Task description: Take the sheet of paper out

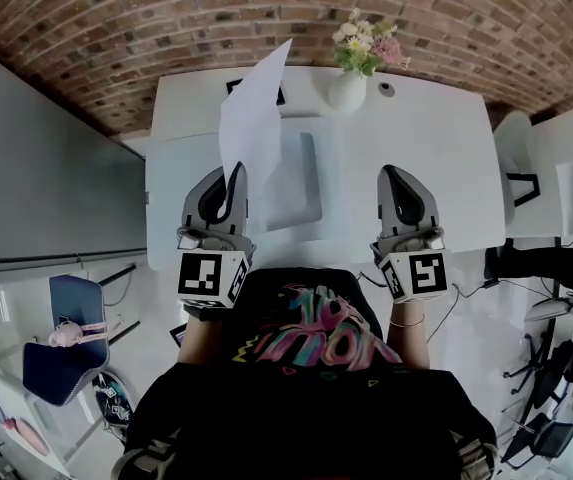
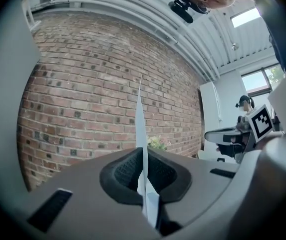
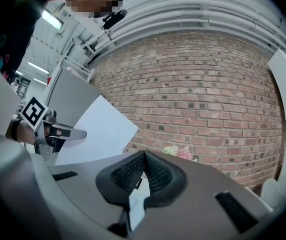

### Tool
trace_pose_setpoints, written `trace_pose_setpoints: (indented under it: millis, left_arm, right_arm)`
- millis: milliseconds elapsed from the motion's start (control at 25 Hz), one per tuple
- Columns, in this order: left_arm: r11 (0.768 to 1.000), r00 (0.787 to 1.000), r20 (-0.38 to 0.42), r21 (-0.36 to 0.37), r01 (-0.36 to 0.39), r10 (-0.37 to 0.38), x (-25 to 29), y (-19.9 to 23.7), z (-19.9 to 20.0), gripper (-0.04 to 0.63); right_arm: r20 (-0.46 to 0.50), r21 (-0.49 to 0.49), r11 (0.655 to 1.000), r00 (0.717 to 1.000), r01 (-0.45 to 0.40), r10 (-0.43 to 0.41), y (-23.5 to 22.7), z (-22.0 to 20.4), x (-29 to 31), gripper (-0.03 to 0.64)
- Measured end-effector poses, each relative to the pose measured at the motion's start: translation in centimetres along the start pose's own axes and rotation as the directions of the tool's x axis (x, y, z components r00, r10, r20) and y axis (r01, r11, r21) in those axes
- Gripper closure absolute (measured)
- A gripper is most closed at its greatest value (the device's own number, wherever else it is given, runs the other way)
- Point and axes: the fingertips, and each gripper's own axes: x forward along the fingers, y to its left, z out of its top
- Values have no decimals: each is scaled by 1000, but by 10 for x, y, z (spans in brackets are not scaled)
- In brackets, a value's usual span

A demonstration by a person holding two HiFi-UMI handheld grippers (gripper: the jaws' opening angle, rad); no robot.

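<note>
My left gripper (image 1: pixel 233 176) is shut on the lower edge of a white sheet of paper (image 1: pixel 252 118), which stands upright in the air over the left part of the white table (image 1: pixel 436 158). In the left gripper view the sheet (image 2: pixel 140 129) shows edge-on, pinched between the black pads. A flat translucent sleeve (image 1: pixel 302 183) lies on the table just to the right of the sheet. My right gripper (image 1: pixel 388 176) hovers level over the table's right half, shut with nothing in it. In the right gripper view its tips (image 3: pixel 143 157) meet, and the sheet (image 3: pixel 99 132) is at the left.
A white vase of flowers (image 1: pixel 350 76) stands at the table's far edge, against a brick wall (image 1: pixel 446 18). A grey partition (image 1: pixel 36 178) runs along the left. A blue chair (image 1: pixel 61 353) is at the lower left, and desks with chairs are at the right (image 1: pixel 556 198).
</note>
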Motion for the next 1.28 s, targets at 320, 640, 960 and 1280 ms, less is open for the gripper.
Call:
trace_pose_setpoints:
  millis: [320,640,960,1280]
  left_arm:
    - [1000,1000,-15,5,-4,4,0,1,-3,572]
    - [1000,1000,-26,1,-1,1,3,2,-5,572]
    - [1000,1000,-31,-4,1,-1,7,5,-9,572]
    - [1000,1000,-28,-12,4,-4,7,7,-9,572]
  right_arm:
    - [-1,8,1000,1000,-8,8,1,-1,1,597]
    - [-16,18,999,999,-30,31,3,-7,9,597]
    - [-39,26,998,998,-53,54,6,-12,13,598]
    - [-38,28,999,998,-39,40,5,-12,11,598]
